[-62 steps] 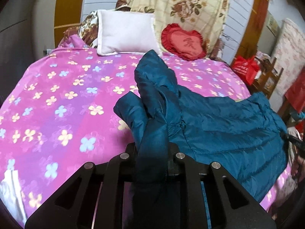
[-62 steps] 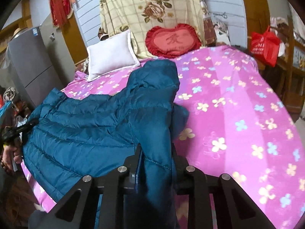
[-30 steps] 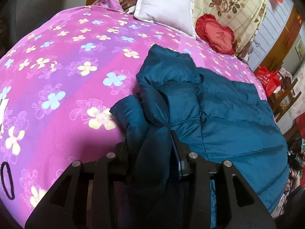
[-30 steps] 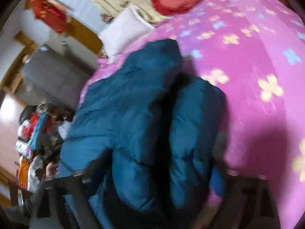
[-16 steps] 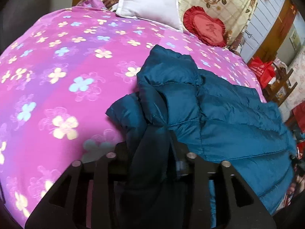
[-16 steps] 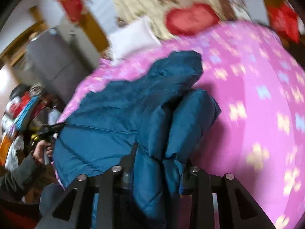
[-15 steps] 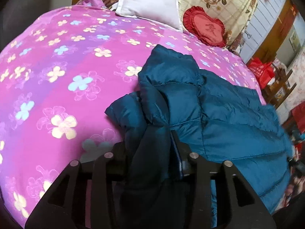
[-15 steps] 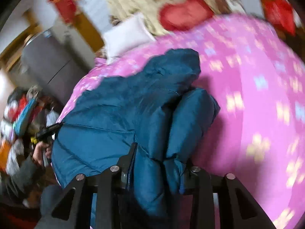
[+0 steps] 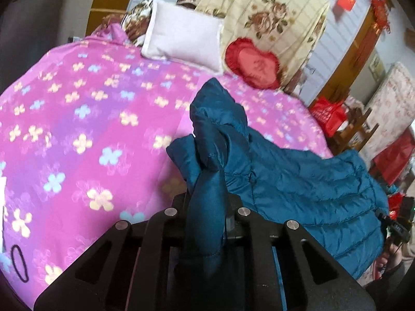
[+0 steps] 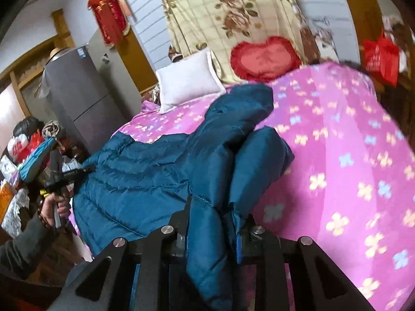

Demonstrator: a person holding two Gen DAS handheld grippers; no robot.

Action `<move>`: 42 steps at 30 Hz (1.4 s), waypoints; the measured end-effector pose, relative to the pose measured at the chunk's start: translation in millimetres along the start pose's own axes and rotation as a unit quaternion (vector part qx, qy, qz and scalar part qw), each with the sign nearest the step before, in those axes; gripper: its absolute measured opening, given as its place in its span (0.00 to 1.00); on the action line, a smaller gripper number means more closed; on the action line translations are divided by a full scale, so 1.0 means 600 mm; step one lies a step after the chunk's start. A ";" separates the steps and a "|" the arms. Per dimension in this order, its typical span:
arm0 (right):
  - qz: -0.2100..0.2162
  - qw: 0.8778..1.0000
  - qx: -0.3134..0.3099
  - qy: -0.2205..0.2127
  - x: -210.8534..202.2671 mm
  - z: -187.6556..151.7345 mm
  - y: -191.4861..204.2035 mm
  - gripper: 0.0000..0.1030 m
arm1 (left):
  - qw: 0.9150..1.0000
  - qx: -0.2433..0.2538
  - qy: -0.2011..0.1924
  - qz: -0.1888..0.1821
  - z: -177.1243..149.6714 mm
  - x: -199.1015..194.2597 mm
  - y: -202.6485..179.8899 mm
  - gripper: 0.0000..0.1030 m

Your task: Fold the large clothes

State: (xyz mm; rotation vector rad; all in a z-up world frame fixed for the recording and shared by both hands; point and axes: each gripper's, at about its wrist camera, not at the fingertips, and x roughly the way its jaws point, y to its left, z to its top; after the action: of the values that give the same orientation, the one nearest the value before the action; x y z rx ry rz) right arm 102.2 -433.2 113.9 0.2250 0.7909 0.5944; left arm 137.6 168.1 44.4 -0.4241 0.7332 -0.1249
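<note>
Pink flowered bedspread (image 9: 77, 129) carries the teal puffer jacket (image 9: 311, 181), now lifted at 2 bunched ends. Left gripper (image 9: 207, 217) clamps one; right gripper (image 10: 215, 223) is closing on the other, ready for folding.

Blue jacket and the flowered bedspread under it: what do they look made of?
Blue jacket: apparently a smooth synthetic shell, nylon or polyester, with soft filling. It has a slight sheen and puffy bands between stitched quilt lines; the filling itself is hidden. Flowered bedspread: a thin printed woven fabric, matte, pink and purple with flat flower prints; cotton or polyester cannot be told.
</note>
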 end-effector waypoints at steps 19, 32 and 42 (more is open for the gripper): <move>-0.026 0.982 0.182 0.048 0.037 -0.059 -0.160 0.45 | 0.991 -0.094 0.085 -0.034 -0.038 0.082 0.089 0.47; -0.186 0.973 0.116 0.068 0.150 -0.022 -0.078 0.50 | 0.975 0.103 0.042 0.190 -0.032 0.171 -0.088 0.47; -0.135 0.980 0.120 0.086 0.193 -0.053 -0.108 0.78 | 0.984 0.048 0.072 0.156 -0.033 0.194 -0.035 0.55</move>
State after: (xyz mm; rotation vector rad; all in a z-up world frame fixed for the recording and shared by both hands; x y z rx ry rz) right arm 170.0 -419.4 -3.9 0.2831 1.0425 0.2631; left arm 211.2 112.8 -32.2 -0.2049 0.9231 0.1045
